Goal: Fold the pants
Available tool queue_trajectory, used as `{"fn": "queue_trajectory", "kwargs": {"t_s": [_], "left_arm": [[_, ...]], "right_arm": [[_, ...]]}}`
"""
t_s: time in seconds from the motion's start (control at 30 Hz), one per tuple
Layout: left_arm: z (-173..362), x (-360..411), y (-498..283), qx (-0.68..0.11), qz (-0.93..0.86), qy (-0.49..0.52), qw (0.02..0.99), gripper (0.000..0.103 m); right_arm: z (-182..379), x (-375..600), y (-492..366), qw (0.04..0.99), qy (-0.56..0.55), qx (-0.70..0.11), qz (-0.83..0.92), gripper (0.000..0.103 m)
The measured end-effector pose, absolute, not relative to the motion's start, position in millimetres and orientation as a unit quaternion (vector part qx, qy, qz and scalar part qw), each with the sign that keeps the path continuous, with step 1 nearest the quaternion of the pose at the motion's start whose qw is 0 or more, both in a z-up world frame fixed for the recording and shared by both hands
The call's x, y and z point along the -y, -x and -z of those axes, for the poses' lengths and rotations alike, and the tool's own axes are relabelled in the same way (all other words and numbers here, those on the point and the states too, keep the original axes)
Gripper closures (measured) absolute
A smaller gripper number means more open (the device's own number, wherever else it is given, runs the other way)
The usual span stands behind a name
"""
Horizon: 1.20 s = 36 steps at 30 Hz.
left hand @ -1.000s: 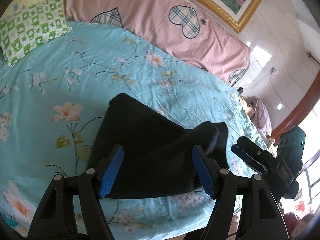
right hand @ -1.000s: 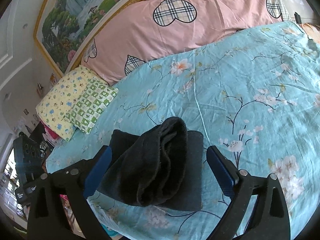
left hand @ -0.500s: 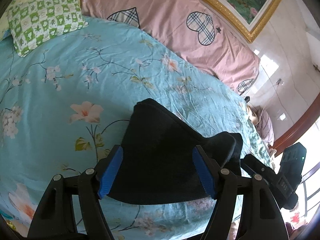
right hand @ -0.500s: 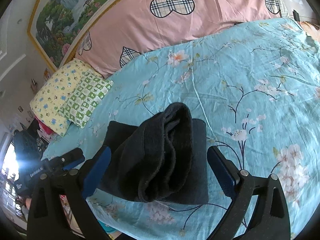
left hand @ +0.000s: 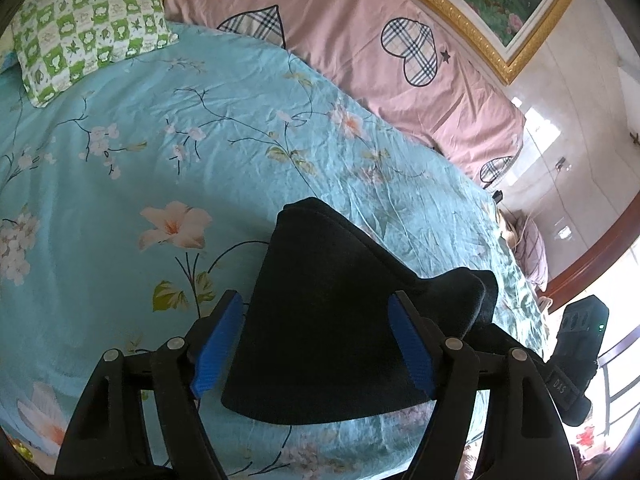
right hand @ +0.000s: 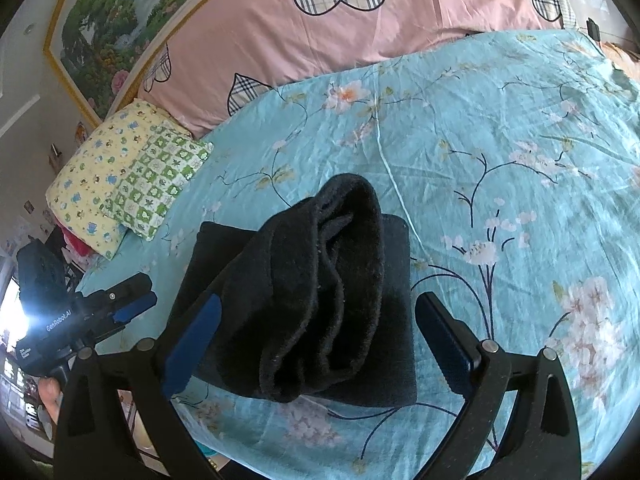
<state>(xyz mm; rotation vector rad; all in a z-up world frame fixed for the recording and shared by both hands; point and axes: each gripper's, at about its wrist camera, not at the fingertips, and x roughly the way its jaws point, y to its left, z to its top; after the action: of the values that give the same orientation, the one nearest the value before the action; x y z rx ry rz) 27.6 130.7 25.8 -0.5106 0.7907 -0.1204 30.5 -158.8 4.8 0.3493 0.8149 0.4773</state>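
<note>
Left wrist view: black pants (left hand: 332, 320) folded into a thick packet near the front edge of the bed (left hand: 120, 184), on the blue flowered sheet. Left gripper (left hand: 316, 344) above the packet, jaws spread wide and just opened a little more, blue pads clear of the cloth, nothing pinched. One raised fold at the right side, probably not yet pressed flat. Checked pillow (left hand: 88, 28) at the far left corner, pink cover (left hand: 360, 52) along the far edge.

Right wrist view: right gripper (right hand: 316, 332) also spread wide over the pants (right hand: 320, 292), pads not touching. A loose rolled fold on top of the flat layer, likely released to settle. Left gripper (right hand: 120, 304) low at the left, beside the packet.
</note>
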Motion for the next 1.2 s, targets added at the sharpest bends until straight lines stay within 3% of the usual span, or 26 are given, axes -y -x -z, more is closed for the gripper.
{"fn": "queue_trajectory", "kwargs": {"t_s": [0.83,0.97,1.03,1.2], "left_arm": [[22,-118,-102,-0.451,0.090,0.229,0.858,0.026],[30,-123,-109,-0.457,0.101,0.249,0.848,0.036],[34,-128,-113,-0.459,0.107,0.261,0.842,0.041],[43,-141,-116,-0.457,0.123,0.302,0.828,0.058]], "right_arm": [[28,167,-47,0.847,-0.212,-0.418,-0.250,0.005],[32,169,-48,0.842,-0.216,-0.415,-0.267,0.011],[35,172,-49,0.836,-0.220,-0.417,-0.280,0.023],[41,179,-48,0.826,-0.232,-0.415,-0.302,0.037]]}}
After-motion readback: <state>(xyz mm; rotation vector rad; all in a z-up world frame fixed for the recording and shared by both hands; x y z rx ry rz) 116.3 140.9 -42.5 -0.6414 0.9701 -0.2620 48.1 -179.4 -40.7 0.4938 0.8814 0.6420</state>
